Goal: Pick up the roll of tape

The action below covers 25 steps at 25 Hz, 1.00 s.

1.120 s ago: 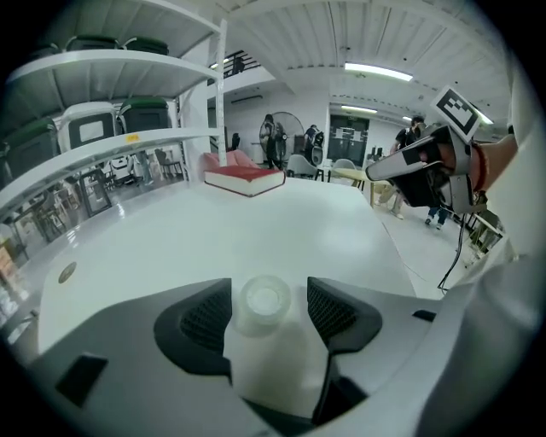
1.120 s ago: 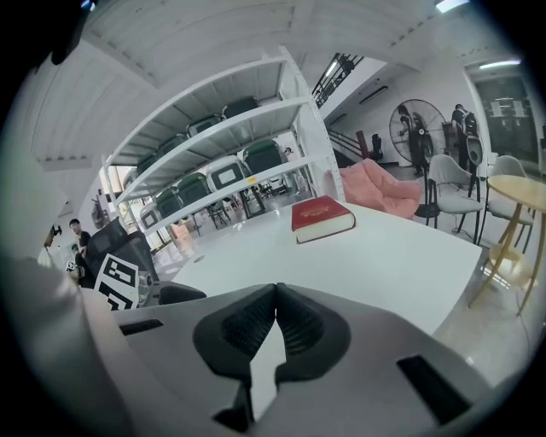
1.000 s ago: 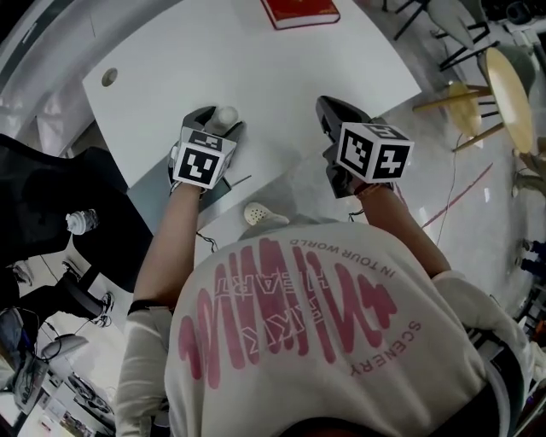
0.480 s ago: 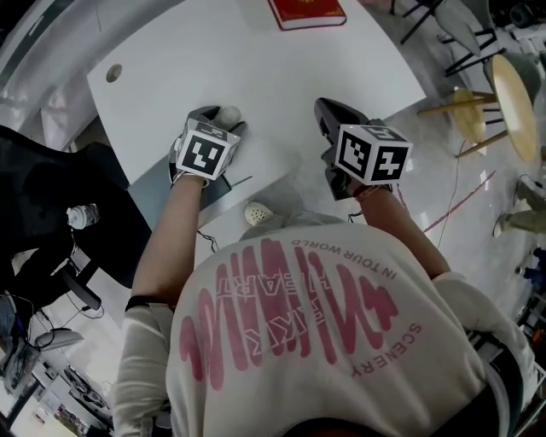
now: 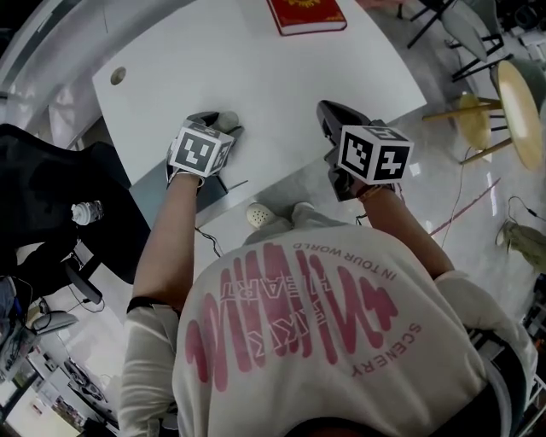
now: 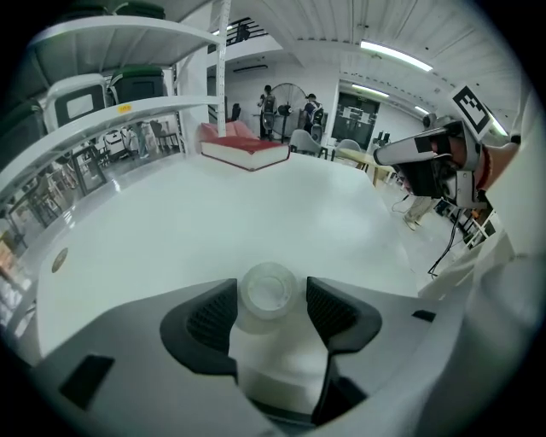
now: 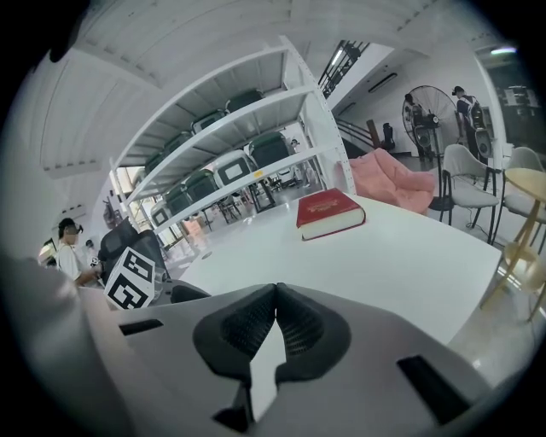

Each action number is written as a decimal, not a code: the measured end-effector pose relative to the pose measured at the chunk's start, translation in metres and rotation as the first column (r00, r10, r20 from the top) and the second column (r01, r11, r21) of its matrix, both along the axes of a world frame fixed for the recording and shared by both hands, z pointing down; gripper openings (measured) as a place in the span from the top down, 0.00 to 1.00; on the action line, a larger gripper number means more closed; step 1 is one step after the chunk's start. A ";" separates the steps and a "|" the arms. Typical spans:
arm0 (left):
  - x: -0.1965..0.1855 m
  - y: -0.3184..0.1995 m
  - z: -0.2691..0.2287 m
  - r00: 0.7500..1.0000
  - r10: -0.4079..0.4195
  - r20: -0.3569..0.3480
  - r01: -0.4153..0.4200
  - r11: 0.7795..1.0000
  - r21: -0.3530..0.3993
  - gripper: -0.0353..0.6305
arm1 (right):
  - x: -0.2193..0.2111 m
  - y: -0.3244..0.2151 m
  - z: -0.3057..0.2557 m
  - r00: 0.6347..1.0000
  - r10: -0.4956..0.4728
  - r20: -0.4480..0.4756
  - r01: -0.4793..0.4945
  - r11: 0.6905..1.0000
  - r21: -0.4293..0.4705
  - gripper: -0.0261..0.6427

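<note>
The roll of tape (image 5: 229, 119) is small, whitish and translucent, and it sits between the jaws of my left gripper (image 5: 222, 122) near the white table's (image 5: 256, 68) front edge. In the left gripper view the roll of tape (image 6: 268, 288) fills the gap between the dark pads (image 6: 210, 317), so my left gripper (image 6: 268, 300) is shut on it. I cannot tell if the roll rests on the table. My right gripper (image 5: 329, 111) hovers at the table's front right, and the right gripper view shows this right gripper (image 7: 275, 295) shut with nothing in it.
A red book (image 5: 305, 13) lies at the far edge of the table; the same book (image 7: 331, 212) shows ahead of the right gripper. A cable hole (image 5: 118, 76) is at the table's left. A black chair (image 5: 51, 196) stands left, a round stool (image 5: 514, 94) right.
The left gripper with the tape has tilted and shifted slightly. The right gripper has stayed in place.
</note>
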State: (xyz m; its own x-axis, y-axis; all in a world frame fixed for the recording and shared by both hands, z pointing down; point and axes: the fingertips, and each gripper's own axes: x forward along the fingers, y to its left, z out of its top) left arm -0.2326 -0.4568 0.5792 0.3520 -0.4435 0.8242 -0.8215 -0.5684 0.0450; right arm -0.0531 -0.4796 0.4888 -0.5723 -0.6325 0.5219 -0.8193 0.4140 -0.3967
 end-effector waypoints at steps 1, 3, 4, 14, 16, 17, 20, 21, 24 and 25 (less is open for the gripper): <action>0.000 0.001 0.000 1.000 -0.002 0.001 0.002 1.000 -0.004 0.55 | 0.002 0.001 0.000 1.000 -0.001 0.002 0.001 1.000 -0.001 0.94; 0.000 0.004 0.001 1.000 -0.004 0.005 0.005 1.000 -0.009 0.55 | 0.005 0.004 0.002 1.000 -0.007 0.002 0.007 1.000 -0.002 0.94; 0.000 0.005 0.001 1.000 -0.005 0.007 0.005 1.000 -0.010 0.55 | 0.006 0.004 0.002 1.000 -0.009 0.001 0.009 1.000 -0.003 0.94; 0.000 0.007 0.000 0.998 -0.047 0.030 0.047 0.999 -0.021 0.62 | 0.015 0.002 -0.005 1.000 -0.017 0.009 0.017 1.000 0.004 0.94; 0.001 0.008 -0.001 0.998 -0.056 0.032 0.057 0.998 -0.023 0.62 | 0.018 0.002 -0.007 1.000 -0.018 0.010 0.018 1.000 0.007 0.94; 0.001 0.008 -0.001 0.998 -0.062 0.031 0.063 0.998 -0.023 0.62 | 0.020 0.002 -0.008 1.000 -0.019 0.011 0.019 1.000 0.008 0.94; 0.000 0.009 -0.001 0.996 -0.086 0.032 0.086 0.996 -0.024 0.63 | 0.021 0.004 -0.009 1.000 -0.025 0.014 0.025 1.000 0.009 0.94; -0.001 0.010 -0.001 0.995 -0.094 0.032 0.095 0.995 -0.024 0.63 | 0.021 0.004 -0.008 1.000 -0.027 0.015 0.027 1.000 0.010 0.94; 0.001 0.010 -0.004 0.993 -0.117 0.033 0.117 0.993 -0.013 0.63 | 0.025 0.003 -0.012 0.999 -0.034 0.022 0.034 0.999 0.013 0.94; 0.003 0.010 -0.006 0.992 -0.123 0.036 0.123 0.992 -0.006 0.63 | 0.028 0.002 -0.015 0.999 -0.037 0.024 0.036 0.999 0.014 0.94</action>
